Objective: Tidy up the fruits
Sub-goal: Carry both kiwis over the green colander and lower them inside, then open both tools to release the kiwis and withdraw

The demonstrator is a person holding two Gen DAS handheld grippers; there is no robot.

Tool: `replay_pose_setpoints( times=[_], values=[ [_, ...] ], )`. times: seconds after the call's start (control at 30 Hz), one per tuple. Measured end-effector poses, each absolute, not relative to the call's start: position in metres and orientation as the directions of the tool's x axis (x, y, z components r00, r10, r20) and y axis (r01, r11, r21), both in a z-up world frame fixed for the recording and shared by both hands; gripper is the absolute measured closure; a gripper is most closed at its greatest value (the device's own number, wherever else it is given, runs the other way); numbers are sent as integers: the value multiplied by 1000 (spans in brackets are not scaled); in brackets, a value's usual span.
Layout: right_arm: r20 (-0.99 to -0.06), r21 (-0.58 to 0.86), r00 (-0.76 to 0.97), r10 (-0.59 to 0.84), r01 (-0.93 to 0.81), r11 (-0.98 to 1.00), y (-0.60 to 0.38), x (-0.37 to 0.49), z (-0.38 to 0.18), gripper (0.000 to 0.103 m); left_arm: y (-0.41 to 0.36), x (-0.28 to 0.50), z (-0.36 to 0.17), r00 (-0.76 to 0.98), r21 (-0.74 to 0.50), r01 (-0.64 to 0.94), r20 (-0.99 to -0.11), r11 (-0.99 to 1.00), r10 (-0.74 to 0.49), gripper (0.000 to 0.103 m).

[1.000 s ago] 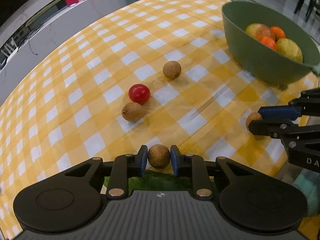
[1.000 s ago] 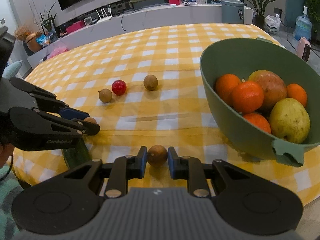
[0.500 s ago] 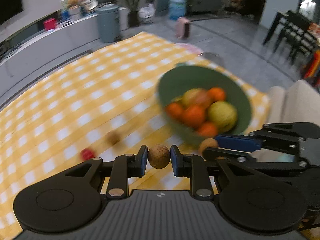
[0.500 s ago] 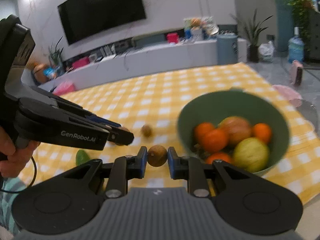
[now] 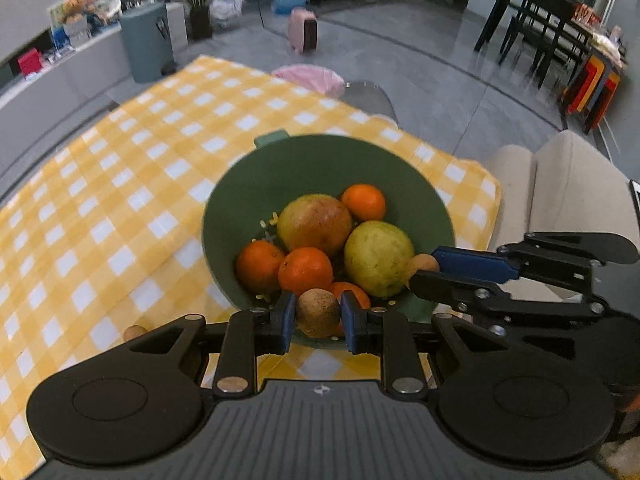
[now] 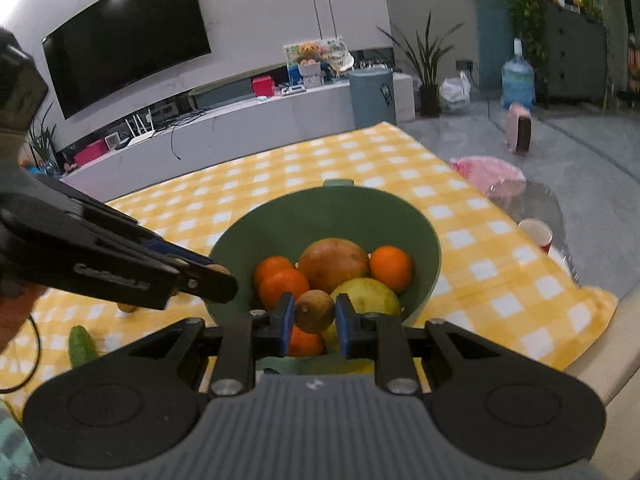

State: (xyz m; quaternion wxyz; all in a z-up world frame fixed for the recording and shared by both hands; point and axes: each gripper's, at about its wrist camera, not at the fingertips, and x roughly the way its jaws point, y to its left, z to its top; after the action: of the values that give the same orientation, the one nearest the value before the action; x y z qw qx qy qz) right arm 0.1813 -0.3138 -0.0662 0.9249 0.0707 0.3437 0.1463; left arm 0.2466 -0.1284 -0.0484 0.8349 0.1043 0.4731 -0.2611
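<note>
While both grippers hang over the near rim of the green bowl (image 5: 256, 184), each is clamped on one small brown fruit: the left gripper (image 5: 318, 314) on the left brown fruit (image 5: 318, 312), the right gripper (image 6: 314, 312) on the right brown fruit (image 6: 314, 311). Pads are seen pressing both sides of each fruit, so neither is released. Just past the fingertips the bowl is already loaded: several oranges (image 5: 305, 270), a yellow-green pear-like fruit (image 5: 378, 256) and a larger reddish-yellow fruit (image 5: 314, 218), piled toward the near side. Drop-in is judged the next step. Risks: the two grippers are close together over the same rim, so a clash of fingers is possible if both are advanced at once; a round fruit let go onto the pile could bounce or roll off an orange and over the rim, which sits near the table edge; release from too high would worsen that. On the yellow checked cloth (image 6: 280, 168), beside the bowl, another small brown fruit (image 5: 134, 332) and a green cucumber-like item (image 6: 82, 346) are left. Farther off, a pink object and a paper cup (image 6: 536, 234) are seen beyond the table.
</note>
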Motion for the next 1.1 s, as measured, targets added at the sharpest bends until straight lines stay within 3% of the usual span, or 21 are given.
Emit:
replay_pose_setpoints(
  times=[0.43,0.73,0.93,1.1],
  values=[
    [-626,306,697,350,-193,932,-320,195,-85,85,-151,270,-78,317,64,614,-933,787,-171,76],
    [-625,322,687,372,-207,924,-317,198,-87,85,-152,272,-86,329,77,614,-930,786,-166,72],
    [-626,322,684,375,-211,923,-316,199,-88,85,-148,267,-82,364,74,612,-911,788,-196,58],
    [-629,333,674,386,-215,918,-315,201,-87,85,-139,257,-65,438,105,586,-875,804,-205,58]
  ],
)
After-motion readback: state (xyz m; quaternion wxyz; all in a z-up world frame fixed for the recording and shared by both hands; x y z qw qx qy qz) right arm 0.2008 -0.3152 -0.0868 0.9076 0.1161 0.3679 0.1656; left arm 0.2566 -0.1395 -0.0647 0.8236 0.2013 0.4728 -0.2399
